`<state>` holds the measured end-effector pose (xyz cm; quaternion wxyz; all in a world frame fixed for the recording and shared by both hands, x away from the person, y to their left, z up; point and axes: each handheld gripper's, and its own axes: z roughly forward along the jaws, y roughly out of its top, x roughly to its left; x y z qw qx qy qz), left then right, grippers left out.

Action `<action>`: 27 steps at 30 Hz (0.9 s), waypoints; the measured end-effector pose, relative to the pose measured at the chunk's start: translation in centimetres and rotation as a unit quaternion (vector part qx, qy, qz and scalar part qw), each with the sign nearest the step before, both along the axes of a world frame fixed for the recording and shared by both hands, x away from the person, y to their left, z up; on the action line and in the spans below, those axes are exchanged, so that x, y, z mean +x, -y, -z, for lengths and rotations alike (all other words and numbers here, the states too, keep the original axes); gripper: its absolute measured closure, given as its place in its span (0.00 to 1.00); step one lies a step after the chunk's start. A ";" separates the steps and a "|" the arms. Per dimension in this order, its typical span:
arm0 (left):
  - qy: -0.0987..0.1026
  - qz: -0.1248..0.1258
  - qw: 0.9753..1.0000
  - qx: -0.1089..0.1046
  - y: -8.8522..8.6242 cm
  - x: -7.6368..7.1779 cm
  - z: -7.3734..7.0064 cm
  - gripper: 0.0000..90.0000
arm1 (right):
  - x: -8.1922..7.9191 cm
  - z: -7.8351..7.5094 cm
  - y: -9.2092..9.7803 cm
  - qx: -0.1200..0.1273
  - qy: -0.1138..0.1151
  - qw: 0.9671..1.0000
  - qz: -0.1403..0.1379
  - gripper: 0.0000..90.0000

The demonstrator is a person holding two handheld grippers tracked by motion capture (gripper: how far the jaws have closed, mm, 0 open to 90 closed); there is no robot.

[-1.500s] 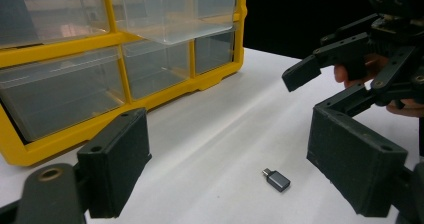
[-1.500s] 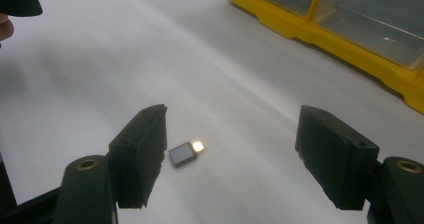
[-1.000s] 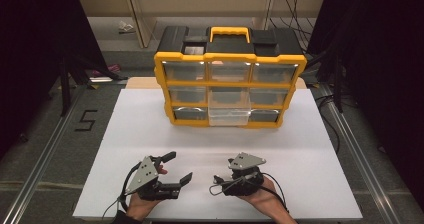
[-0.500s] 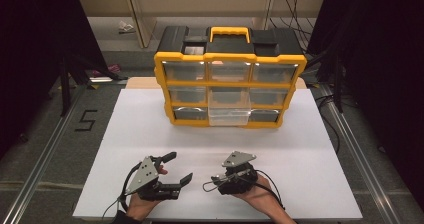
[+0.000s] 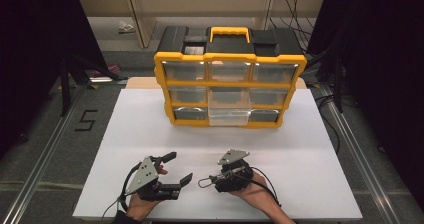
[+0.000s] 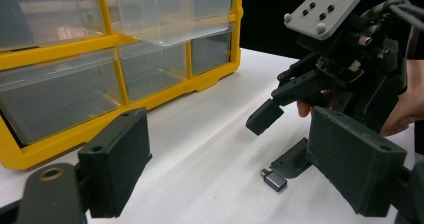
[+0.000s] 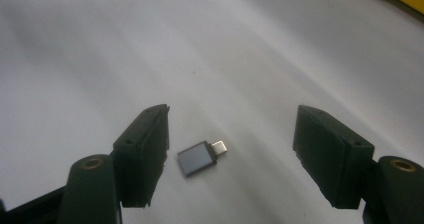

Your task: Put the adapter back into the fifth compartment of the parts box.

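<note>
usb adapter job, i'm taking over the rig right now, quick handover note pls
Right gripper: open, jaws on either side of the small grey adapter, not touching it.
Left gripper: open, holding nothing, low over the white table.
Adapter: lies flat on the table between the two grippers, plug end exposed.
Yellow organizer: at the far side of the table, its bottom-middle clear drawer pulled out.
Done: drawer open, right gripper lined up.
Left: grasp the adapter; probably carry it to the open drawer.

A high camera looks forward and down over the whole white tabletop (image 5: pixel 310 149), while both gripper cameras sit low and close, sharing a small grey adapter (image 7: pixel 200 157).
</note>
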<state>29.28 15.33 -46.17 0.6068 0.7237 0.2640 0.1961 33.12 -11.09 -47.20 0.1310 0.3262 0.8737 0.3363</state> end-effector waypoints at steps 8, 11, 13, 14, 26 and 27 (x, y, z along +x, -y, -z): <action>0.001 0.001 1.000 0.002 0.0 0.0 0.0 0.19 | 0.4 0.4 -0.6 -0.011 -0.001 1.000 -0.002 0.36; 0.001 0.001 1.000 0.002 0.0 0.0 0.0 0.19 | 0.5 0.5 -0.8 -0.014 -0.004 1.000 -0.002 0.36; 0.001 0.001 1.000 0.002 0.0 0.0 0.0 0.19 | 0.7 0.7 -1.0 -0.021 -0.007 1.000 -0.002 0.36; 0.001 0.001 1.000 0.002 0.0 0.0 0.0 0.19 | 0.7 0.7 -1.0 -0.021 -0.007 1.000 -0.002 0.36; 0.003 0.004 1.000 0.002 0.0 0.0 0.0 0.19 | 1.3 1.2 -1.0 -0.041 -0.026 0.999 -0.006 0.37; 0.004 0.004 1.000 0.001 0.0 0.0 0.0 0.19 | 1.3 1.2 -0.9 -0.041 -0.031 0.999 -0.001 0.37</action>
